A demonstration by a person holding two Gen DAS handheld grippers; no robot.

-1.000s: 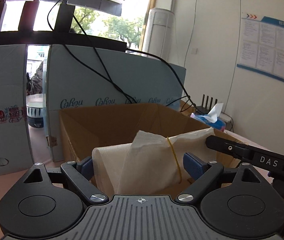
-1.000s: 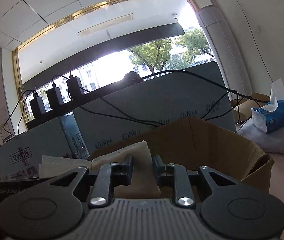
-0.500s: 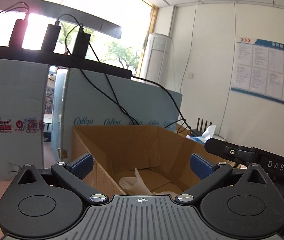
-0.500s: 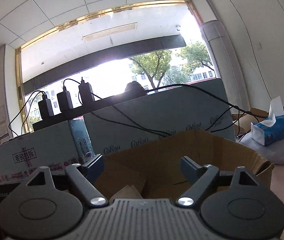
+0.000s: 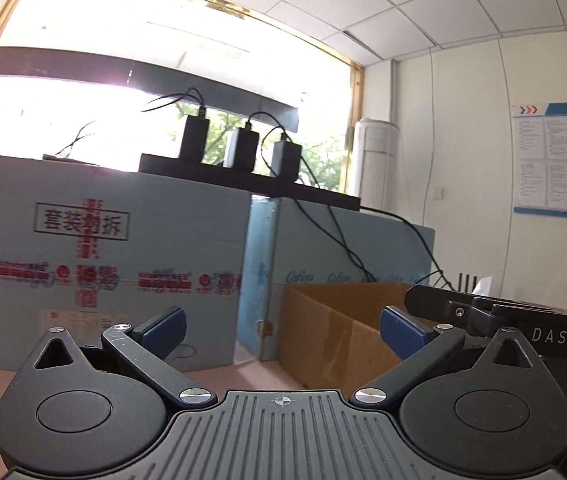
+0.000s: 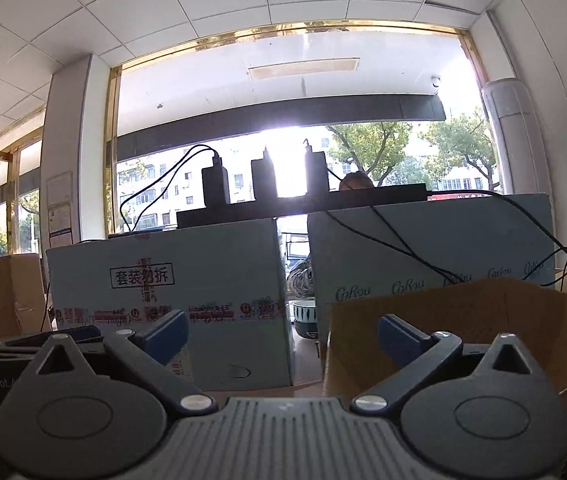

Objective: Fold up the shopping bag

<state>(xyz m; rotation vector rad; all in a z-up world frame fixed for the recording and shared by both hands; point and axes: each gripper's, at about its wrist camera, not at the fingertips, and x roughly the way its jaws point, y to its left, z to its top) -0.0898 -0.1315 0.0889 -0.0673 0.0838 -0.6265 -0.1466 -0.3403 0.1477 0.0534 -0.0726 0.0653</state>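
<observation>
Left claw stands spread wide, nothing between its pads, pointing level at the blue cartons just left of the brown box. Right claw is opening, also empty, beside that box. No bag shows in either view.

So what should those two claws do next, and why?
Probably turn away from the cardboard box to look for a bag: the left claw stands open and empty, the right claw is opening with nothing in it, and no bag shows.
</observation>
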